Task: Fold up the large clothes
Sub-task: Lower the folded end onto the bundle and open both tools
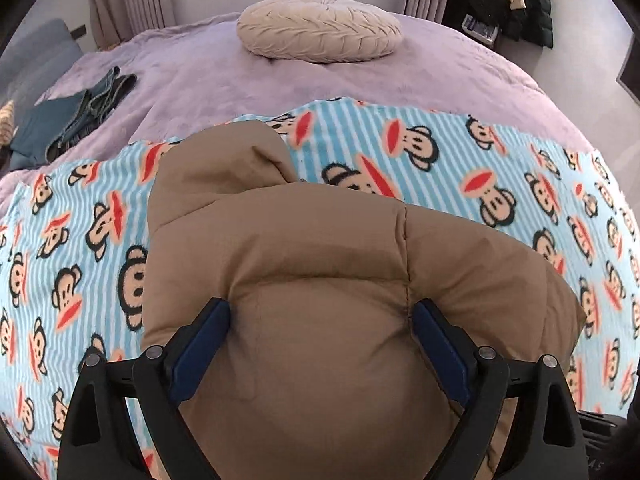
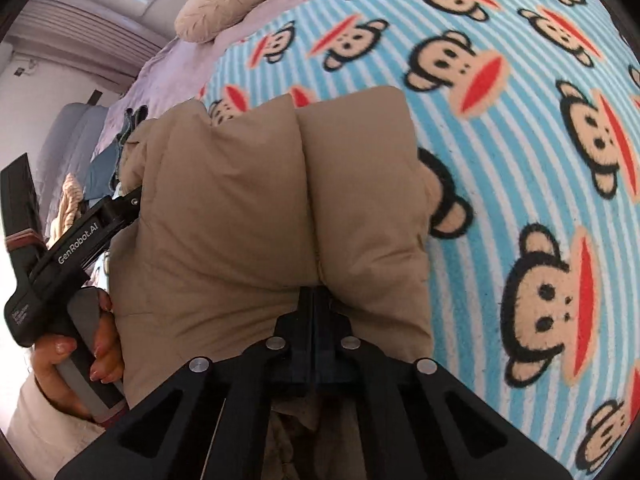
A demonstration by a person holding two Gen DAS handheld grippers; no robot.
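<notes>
A brown puffer jacket (image 1: 320, 248) lies bunched on the monkey-print blanket (image 1: 80, 240), hood end toward the far side. My left gripper (image 1: 322, 312) stands wide, its blue pads (image 1: 208, 328) pressing into a thick puffy bulge of the jacket from both sides. In the right wrist view the same jacket (image 2: 240, 200) fills the middle. My right gripper (image 2: 314, 294) is shut, its fingertips pinching the fabric at a seam on the near edge. A hand (image 2: 100, 344) holds the left gripper (image 2: 80, 240) at the left, with its fingers hidden behind the jacket's left side.
The blanket (image 2: 520, 140) covers a lilac bed (image 1: 200, 72). A round beige cushion (image 1: 320, 32) lies at the far end. Folded dark jeans (image 1: 80, 120) sit at the bed's left. Clothes are heaped on a dark stand (image 1: 504, 0) at the far right.
</notes>
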